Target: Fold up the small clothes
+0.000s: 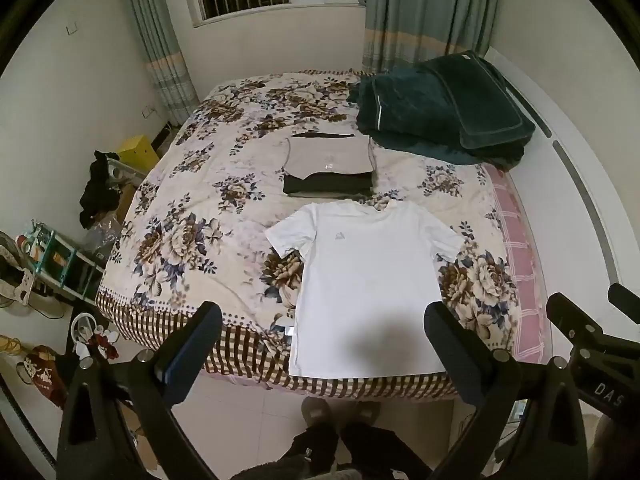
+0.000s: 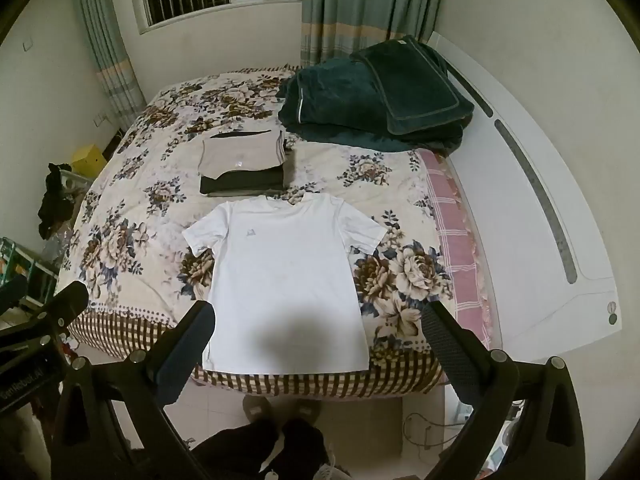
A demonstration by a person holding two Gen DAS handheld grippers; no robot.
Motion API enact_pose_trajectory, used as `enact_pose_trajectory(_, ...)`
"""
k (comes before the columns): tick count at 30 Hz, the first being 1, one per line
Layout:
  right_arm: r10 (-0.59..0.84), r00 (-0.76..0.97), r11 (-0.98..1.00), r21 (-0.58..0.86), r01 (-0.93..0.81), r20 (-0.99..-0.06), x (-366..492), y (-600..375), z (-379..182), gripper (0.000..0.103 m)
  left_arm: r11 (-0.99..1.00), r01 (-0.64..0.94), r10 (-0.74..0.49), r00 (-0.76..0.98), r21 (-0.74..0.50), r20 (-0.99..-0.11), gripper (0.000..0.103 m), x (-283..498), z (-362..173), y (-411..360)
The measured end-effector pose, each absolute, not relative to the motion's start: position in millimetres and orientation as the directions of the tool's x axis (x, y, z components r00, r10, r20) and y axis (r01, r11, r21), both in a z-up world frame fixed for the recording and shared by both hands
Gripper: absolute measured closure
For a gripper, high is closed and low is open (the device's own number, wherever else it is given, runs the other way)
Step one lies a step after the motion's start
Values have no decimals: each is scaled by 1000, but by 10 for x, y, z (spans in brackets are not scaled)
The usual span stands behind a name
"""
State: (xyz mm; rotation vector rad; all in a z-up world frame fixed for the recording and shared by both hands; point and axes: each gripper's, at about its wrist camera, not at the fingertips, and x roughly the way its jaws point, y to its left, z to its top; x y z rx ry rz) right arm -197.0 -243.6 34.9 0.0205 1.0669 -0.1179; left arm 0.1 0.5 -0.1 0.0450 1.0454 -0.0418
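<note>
A white t-shirt lies spread flat, front up, at the near edge of the bed, sleeves out; it also shows in the right wrist view. Behind it sits a stack of folded clothes, beige on top of dark ones, also in the right wrist view. My left gripper is open and empty, held above the shirt's hem. My right gripper is open and empty, also above the hem. The right gripper's body shows at the left wrist view's right edge.
The bed has a floral quilt. A folded dark green blanket lies at the far right by the white headboard. Shelves and clutter stand on the floor left of the bed. The person's feet are at the bed's foot.
</note>
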Motion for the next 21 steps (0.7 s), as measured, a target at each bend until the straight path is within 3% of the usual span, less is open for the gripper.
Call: enact_pose_trajectory(21, -94, 481, 993, -45, 112, -872, -1968, -2433, 349, 0, 998, 57, -11, 511, 22, -859, 0, 53, 59, -6)
